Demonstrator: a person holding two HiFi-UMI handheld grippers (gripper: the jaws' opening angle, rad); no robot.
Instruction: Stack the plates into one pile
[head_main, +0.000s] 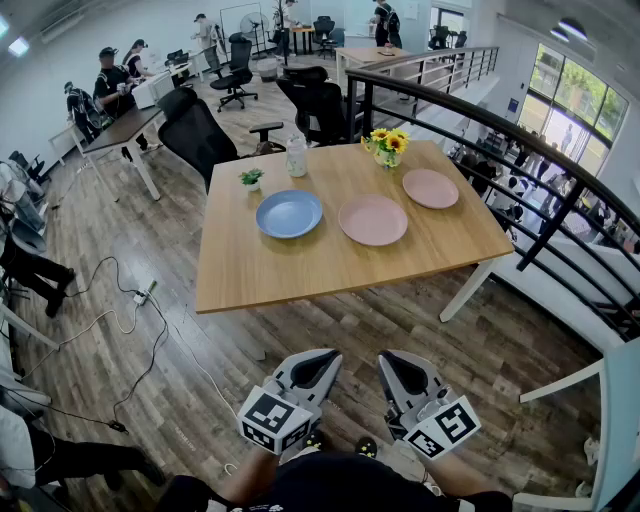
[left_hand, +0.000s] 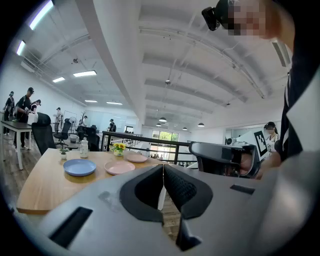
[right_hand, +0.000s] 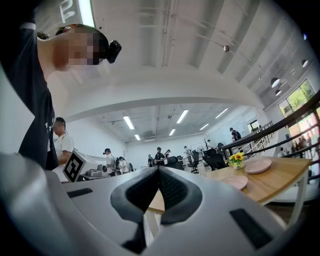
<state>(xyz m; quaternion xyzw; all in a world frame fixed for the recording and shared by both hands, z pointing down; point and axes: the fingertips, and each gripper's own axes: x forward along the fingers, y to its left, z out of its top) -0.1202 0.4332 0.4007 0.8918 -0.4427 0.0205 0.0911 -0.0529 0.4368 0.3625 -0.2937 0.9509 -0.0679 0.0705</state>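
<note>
My left gripper (head_main: 322, 358) and right gripper (head_main: 391, 360) are both closed and empty, held side by side well short of the wooden table (head_main: 300, 275). On it, unstacked, lie a blue plate (head_main: 289, 213), a middle pink plate (head_main: 372, 219) and a right-hand pink plate (head_main: 430, 188).

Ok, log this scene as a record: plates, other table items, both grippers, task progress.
plates: blue plate, middle pink plate, right pink plate; in a row, apart, none stacked
surface: table
other items: flowers, bottle, plant, along the far edge
left gripper: shut, empty, short of the table
right gripper: shut, empty, short of the table
progress: stacking not begun
</note>
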